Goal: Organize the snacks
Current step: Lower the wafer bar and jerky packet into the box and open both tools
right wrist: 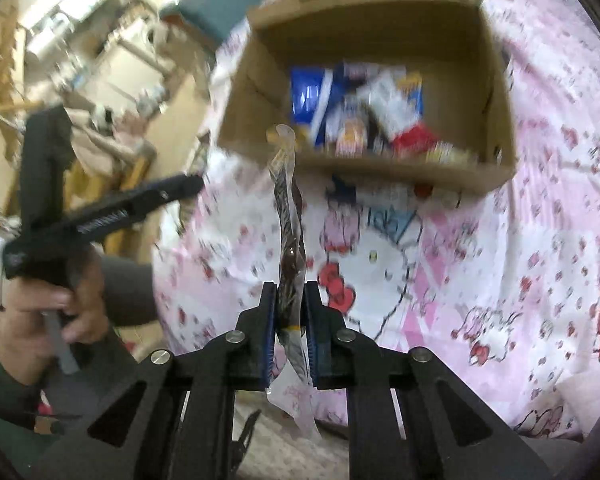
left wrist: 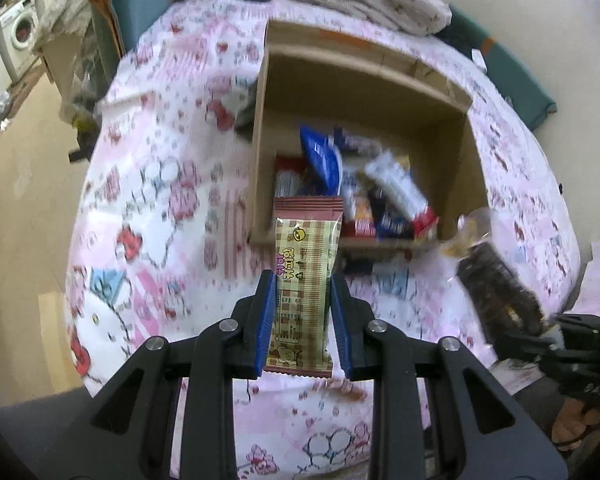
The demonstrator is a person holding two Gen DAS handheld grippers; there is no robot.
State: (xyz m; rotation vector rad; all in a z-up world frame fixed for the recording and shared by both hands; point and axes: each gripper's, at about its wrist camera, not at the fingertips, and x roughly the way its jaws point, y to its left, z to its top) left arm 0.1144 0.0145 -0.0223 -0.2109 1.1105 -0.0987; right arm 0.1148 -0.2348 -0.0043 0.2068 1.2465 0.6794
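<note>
Left gripper (left wrist: pixel 303 280): jaws clamped on a checked brown-and-cream snack bar (left wrist: pixel 306 264), held lengthwise, far end reaching the near wall of the cardboard box (left wrist: pixel 364 80). Right gripper (right wrist: pixel 291 289): jaws pinched on a clear packet of dark snacks (right wrist: pixel 288 216), held edge-on, just short of that box on the bed (right wrist: pixel 520 240).

Risks noted:
- Packet gripped by thin film only; slip or tear likely under a swing.
- Both loads converging on one opening; collision between grippers possible.
- Early release would drop either item onto the bed, short of the near wall.
- Box already holding a loose heap of wrapped snacks (left wrist: pixel 360 184); rebound or spill possible.
</note>
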